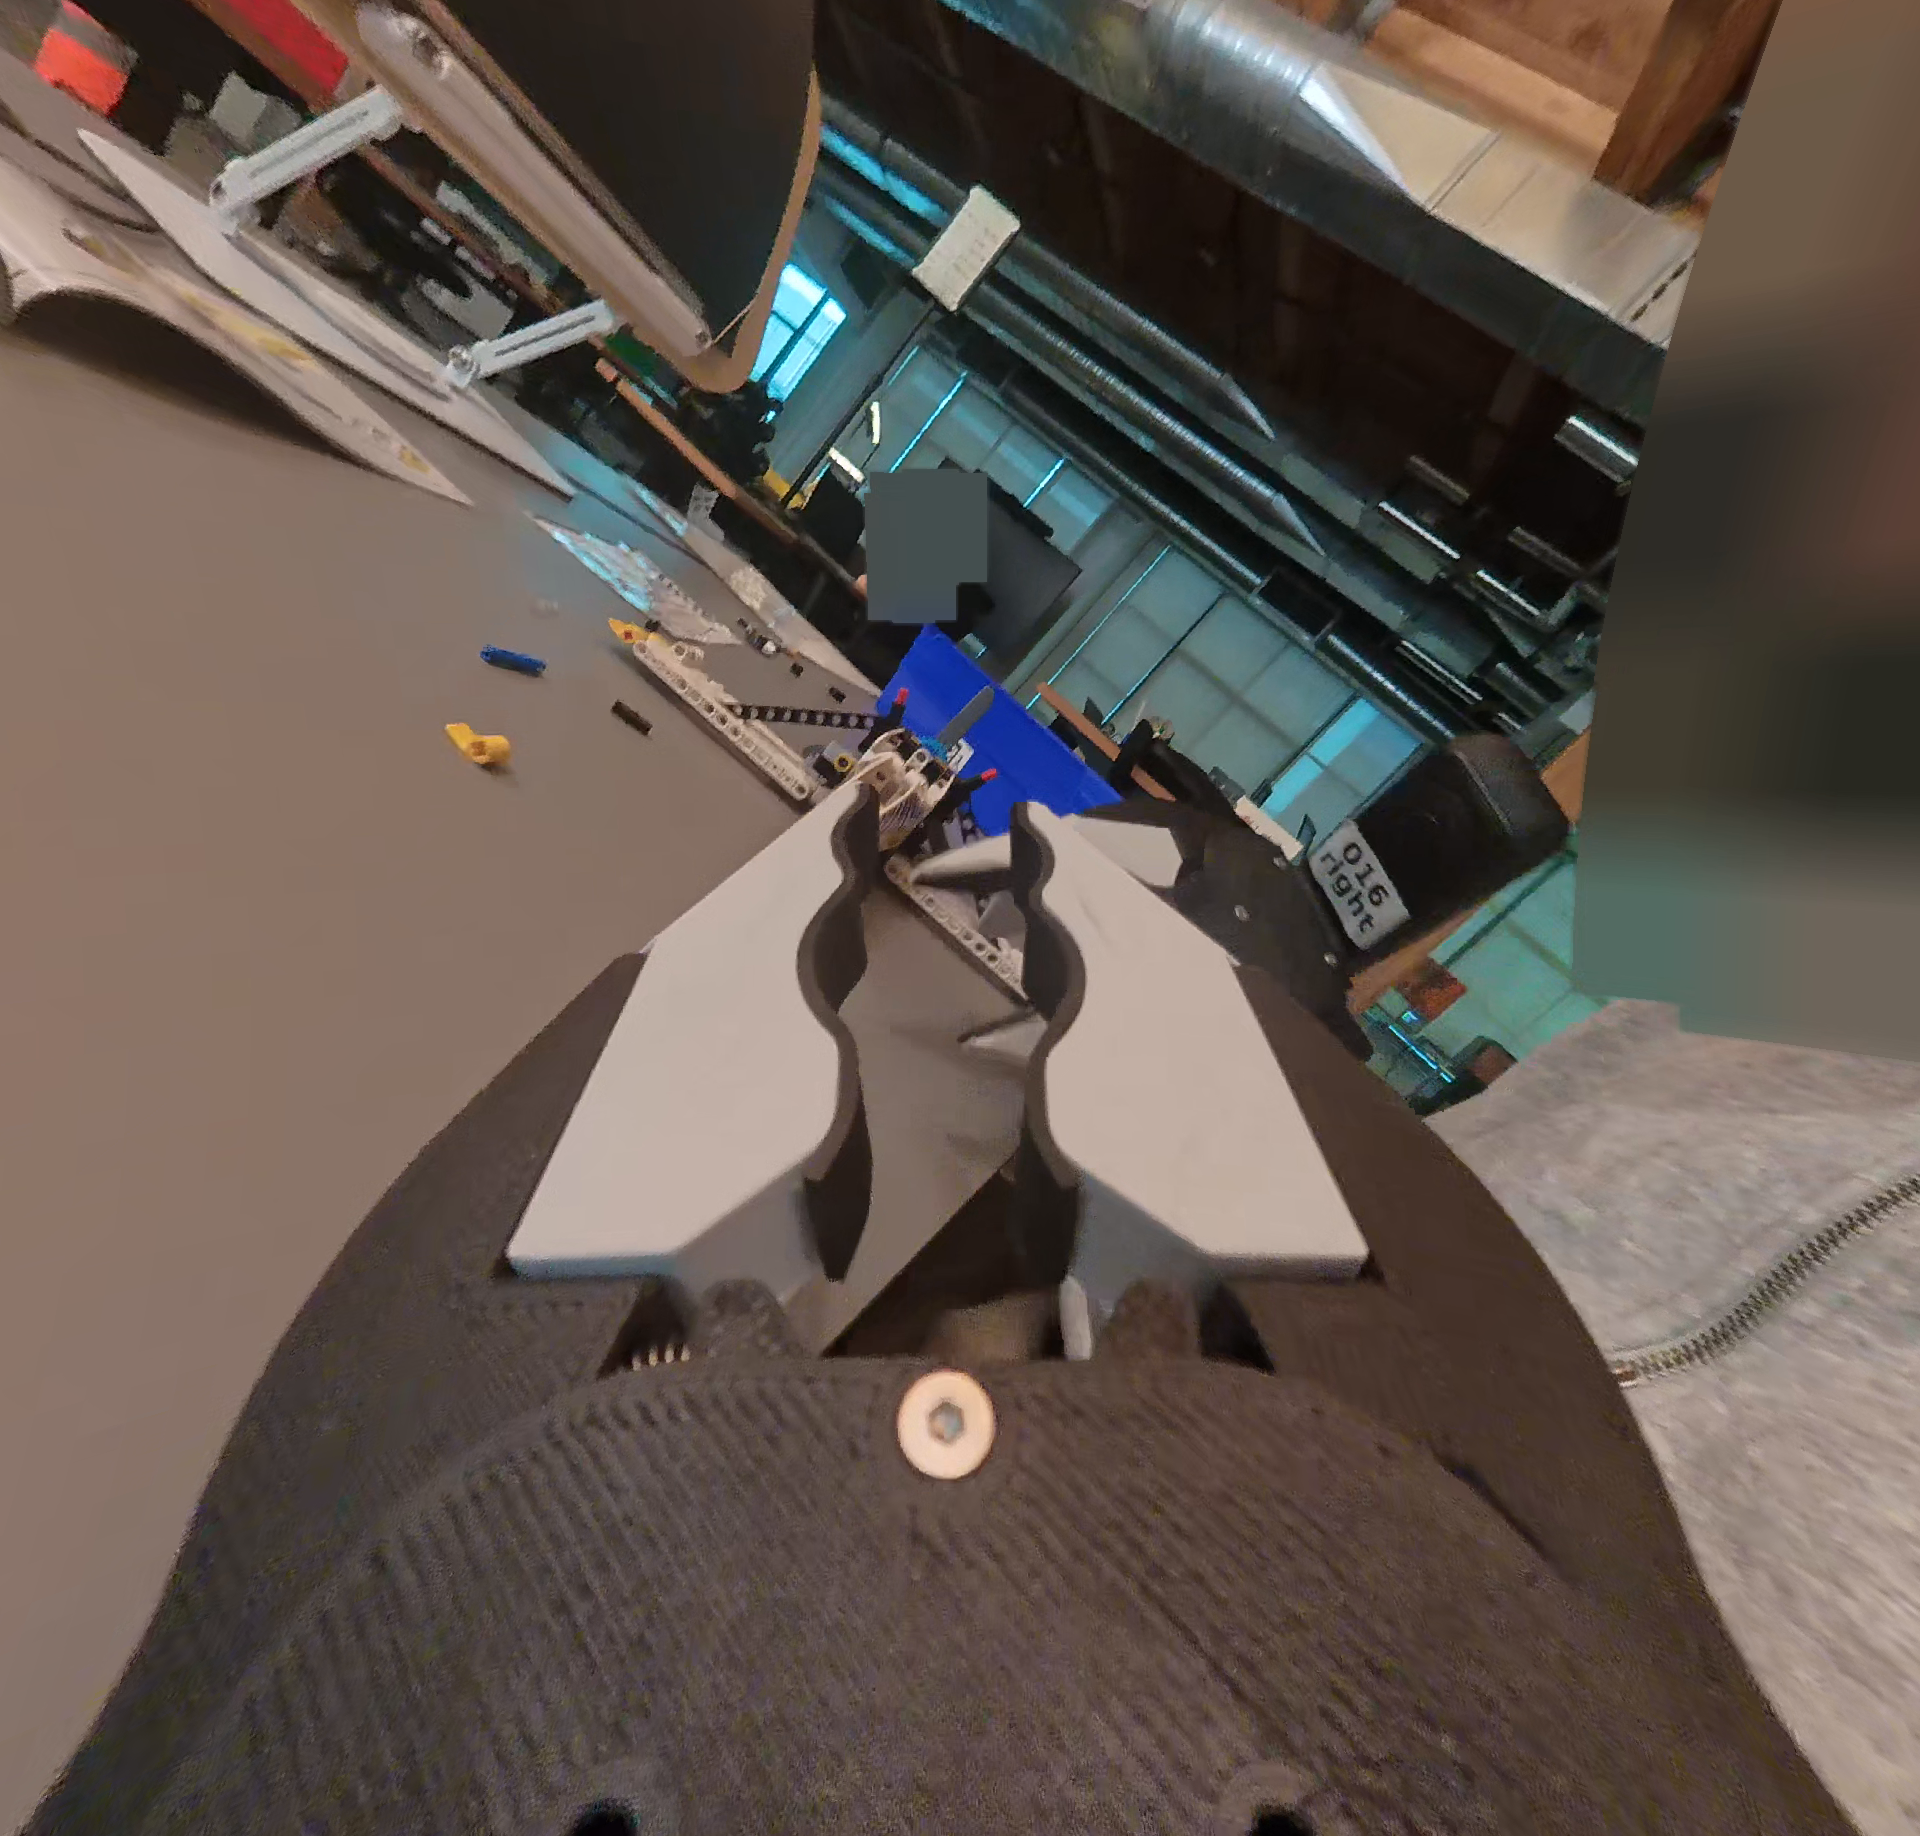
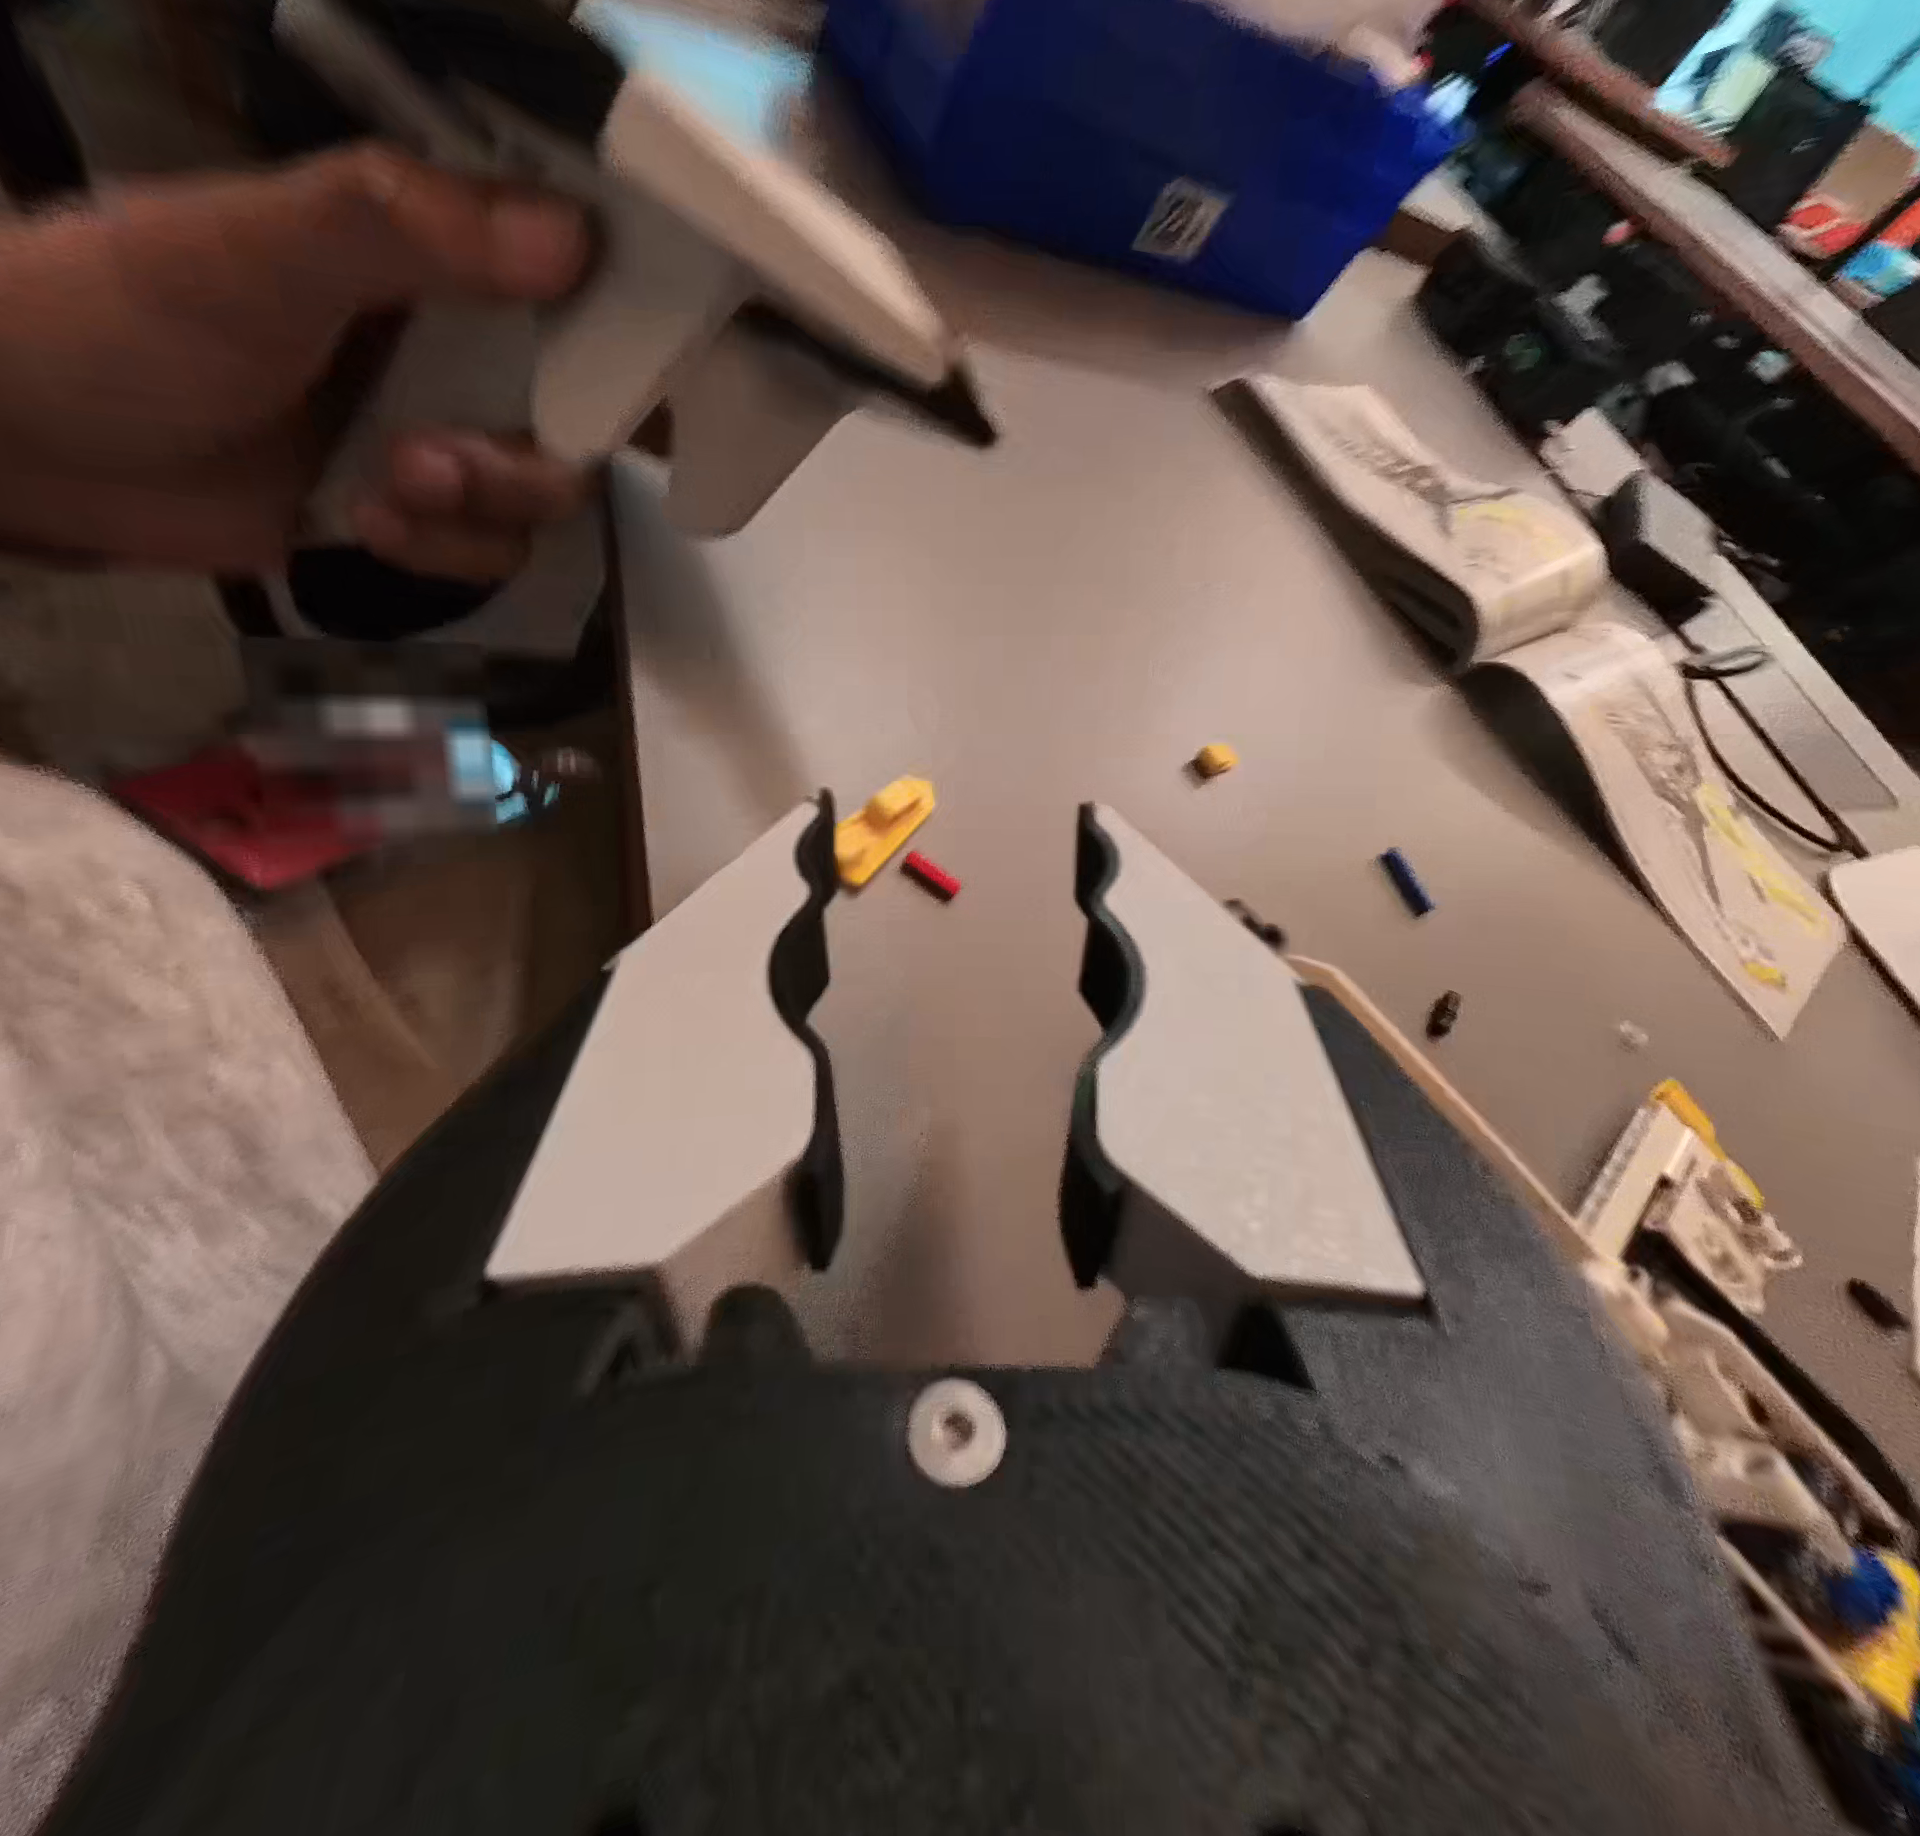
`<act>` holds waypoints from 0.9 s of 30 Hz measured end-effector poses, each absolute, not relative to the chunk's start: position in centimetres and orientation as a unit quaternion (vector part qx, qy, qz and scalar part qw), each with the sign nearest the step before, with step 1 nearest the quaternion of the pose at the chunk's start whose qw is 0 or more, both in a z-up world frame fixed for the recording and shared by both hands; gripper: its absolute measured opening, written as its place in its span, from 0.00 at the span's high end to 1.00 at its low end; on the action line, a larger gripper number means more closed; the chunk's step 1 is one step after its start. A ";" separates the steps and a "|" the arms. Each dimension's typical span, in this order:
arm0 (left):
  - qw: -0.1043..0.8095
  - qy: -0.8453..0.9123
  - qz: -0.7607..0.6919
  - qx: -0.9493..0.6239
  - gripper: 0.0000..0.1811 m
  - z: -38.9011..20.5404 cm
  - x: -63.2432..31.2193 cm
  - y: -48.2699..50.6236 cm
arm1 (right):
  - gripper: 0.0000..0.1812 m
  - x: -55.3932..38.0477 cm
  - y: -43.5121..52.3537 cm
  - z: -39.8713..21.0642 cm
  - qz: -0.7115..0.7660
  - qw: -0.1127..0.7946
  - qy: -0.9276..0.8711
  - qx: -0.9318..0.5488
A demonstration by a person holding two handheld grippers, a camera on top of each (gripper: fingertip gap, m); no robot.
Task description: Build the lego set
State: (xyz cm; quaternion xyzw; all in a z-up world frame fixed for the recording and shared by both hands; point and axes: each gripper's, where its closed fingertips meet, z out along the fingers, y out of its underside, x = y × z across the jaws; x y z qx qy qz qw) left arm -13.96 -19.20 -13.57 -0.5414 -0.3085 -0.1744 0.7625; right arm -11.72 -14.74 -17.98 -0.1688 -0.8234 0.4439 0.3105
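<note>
We see our left claw (image 1: pixel 940 820) parted with nothing between its tips, lego build (image 1: pixel 914 763) just beyond on the counter (image 1: pixel 260 747), right claw (image 2: pixel 954 830) wide apart, empty, over a yellow piece (image 2: pixel 881 830), blue bin (image 2: pixel 1122 113) label blurred, booklet (image 2: pixel 1455 539) print unreadable, build cut off

Open grey tabletop (image 2: pixel 1039 623) is left ahead, bounded by a blue plastic bin (image 2: pixel 1122 113), open instruction booklets (image 2: pixel 1455 539) and scattered small bricks (image 2: pixel 883 830).
</note>
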 end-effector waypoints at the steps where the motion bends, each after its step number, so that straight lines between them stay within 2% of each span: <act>1: 0.768 -0.299 -0.168 -0.541 0.88 -13.3 -13.9 -19.2 | 0.69 -12.2 -14.2 -16.8 0.472 0.317 -0.799 -0.194; 2: 0.770 -0.293 -0.154 -0.546 0.88 -13.1 -13.8 -19.1 | 0.62 -12.8 -13.5 -15.3 0.504 0.328 -0.767 -0.224; 3: 0.770 -0.287 -0.133 -0.554 0.88 -13.0 -13.8 -19.1 | 0.62 -13.0 -13.0 -13.9 0.541 0.329 -0.734 -0.247; 7: 0.755 -0.269 -0.018 -0.597 0.84 -12.9 -14.0 -18.9 | 0.69 -12.2 -13.3 -10.0 0.688 0.255 -0.624 -0.270; 11: 0.705 -0.270 0.060 -0.654 0.87 -14.4 -14.5 -18.5 | 0.78 -12.5 -13.9 -11.6 0.667 0.234 -0.653 -0.270; 15: 0.685 -0.267 0.041 -0.677 0.88 -15.4 -14.3 -17.5 | 0.74 -12.3 -13.9 -11.8 0.655 0.254 -0.661 -0.264; 27: 0.665 -0.288 0.026 -0.688 0.91 -15.9 -14.0 -17.6 | 0.72 -12.4 -14.4 -13.2 0.613 0.263 -0.696 -0.268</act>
